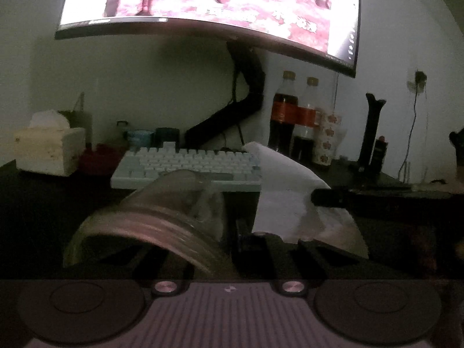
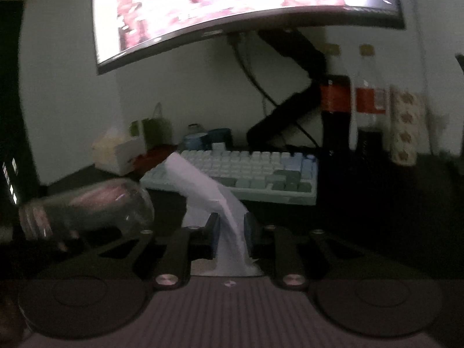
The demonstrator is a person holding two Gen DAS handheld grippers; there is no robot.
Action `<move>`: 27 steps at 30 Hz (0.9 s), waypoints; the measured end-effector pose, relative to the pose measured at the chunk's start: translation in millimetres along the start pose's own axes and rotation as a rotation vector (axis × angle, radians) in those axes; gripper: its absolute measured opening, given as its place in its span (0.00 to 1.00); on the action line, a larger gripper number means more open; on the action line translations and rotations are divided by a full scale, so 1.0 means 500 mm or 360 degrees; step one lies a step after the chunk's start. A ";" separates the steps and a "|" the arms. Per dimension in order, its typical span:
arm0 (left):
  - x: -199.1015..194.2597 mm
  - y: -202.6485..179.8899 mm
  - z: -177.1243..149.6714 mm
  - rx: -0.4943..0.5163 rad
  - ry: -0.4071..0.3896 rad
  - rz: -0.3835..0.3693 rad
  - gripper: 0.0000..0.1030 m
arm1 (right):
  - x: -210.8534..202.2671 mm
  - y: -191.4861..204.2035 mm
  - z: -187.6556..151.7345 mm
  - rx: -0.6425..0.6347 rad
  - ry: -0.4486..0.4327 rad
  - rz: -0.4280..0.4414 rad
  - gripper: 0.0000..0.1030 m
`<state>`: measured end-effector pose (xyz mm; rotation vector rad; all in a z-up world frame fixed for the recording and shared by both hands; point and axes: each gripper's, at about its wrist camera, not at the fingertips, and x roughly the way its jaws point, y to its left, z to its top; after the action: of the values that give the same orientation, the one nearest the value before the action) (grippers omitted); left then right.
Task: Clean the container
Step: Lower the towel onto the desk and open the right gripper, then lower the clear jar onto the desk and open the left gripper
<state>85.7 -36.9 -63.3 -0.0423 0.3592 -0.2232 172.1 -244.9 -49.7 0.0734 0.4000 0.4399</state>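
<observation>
With the left gripper (image 1: 232,232) clamped tight on the rim of the jar (image 1: 150,226), which lies tipped on its side above the dark desk (image 1: 43,203), and the right gripper (image 2: 230,232) pinching a tissue (image 2: 208,185) just beside it, wiping seems about to start, so the tissue must next go into the jar's mouth.

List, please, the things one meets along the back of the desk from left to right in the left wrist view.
Tissue box → keyboard → dark cola bottle → second, nearly empty bottle → patterned cup → black stand.
</observation>
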 end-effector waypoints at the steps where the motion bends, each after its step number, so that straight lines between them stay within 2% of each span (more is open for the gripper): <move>1: 0.007 -0.011 -0.001 0.0017 0.0012 0.0011 0.10 | 0.006 -0.001 0.002 0.0032 0.0015 0.0003 0.21; 5: 0.038 -0.026 -0.004 0.0057 0.0056 0.0020 0.14 | 0.043 -0.001 0.008 0.0133 0.0109 0.0031 0.21; 6: 0.052 -0.021 -0.003 0.0063 0.0068 0.0020 0.21 | 0.053 0.001 0.009 0.0154 0.0136 0.0036 0.21; 7: 0.062 -0.016 -0.002 0.0064 0.0089 0.0020 0.35 | 0.062 0.002 0.008 0.0171 0.0163 0.0037 0.21; 9: 0.045 -0.015 -0.009 0.0054 0.0096 -0.0004 0.47 | 0.075 0.006 0.003 0.0196 0.0208 0.0027 0.25; 12: 0.029 -0.012 -0.015 0.0101 0.0067 -0.0065 0.48 | 0.070 0.010 -0.006 0.0201 0.0190 -0.0009 0.38; 15: 0.006 -0.017 -0.025 0.0147 0.0076 -0.0128 0.48 | 0.043 0.013 -0.011 0.0184 0.0114 -0.0051 0.40; 20: -0.017 -0.020 -0.034 0.0207 0.0062 -0.0135 0.48 | -0.014 0.016 -0.013 0.0201 0.0007 -0.0017 0.46; 22: -0.017 -0.019 -0.036 0.0210 0.0080 -0.0154 0.48 | -0.033 0.018 -0.018 0.0202 -0.0032 -0.0004 0.55; 23: -0.017 -0.020 -0.037 0.0213 0.0088 -0.0164 0.48 | -0.043 0.020 -0.022 0.0207 -0.0056 -0.0011 0.67; 24: -0.020 -0.022 -0.039 0.0220 0.0094 -0.0174 0.48 | -0.053 0.022 -0.027 0.0220 -0.0084 -0.0034 0.86; 25: -0.024 -0.025 -0.040 0.0236 0.0097 -0.0181 0.48 | -0.063 0.024 -0.033 0.0229 -0.0112 -0.0064 0.95; 26: -0.028 -0.030 -0.040 0.0257 0.0092 -0.0183 0.50 | -0.072 0.028 -0.037 0.0225 -0.0135 -0.0103 1.00; 27: -0.035 -0.036 -0.041 0.0277 0.0068 -0.0169 0.59 | -0.081 0.034 -0.040 0.0210 -0.0150 -0.0140 1.00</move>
<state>59.0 -50.4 -75.0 0.1150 0.3795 -0.3603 123.8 -247.3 -50.6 0.2034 0.3378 0.3218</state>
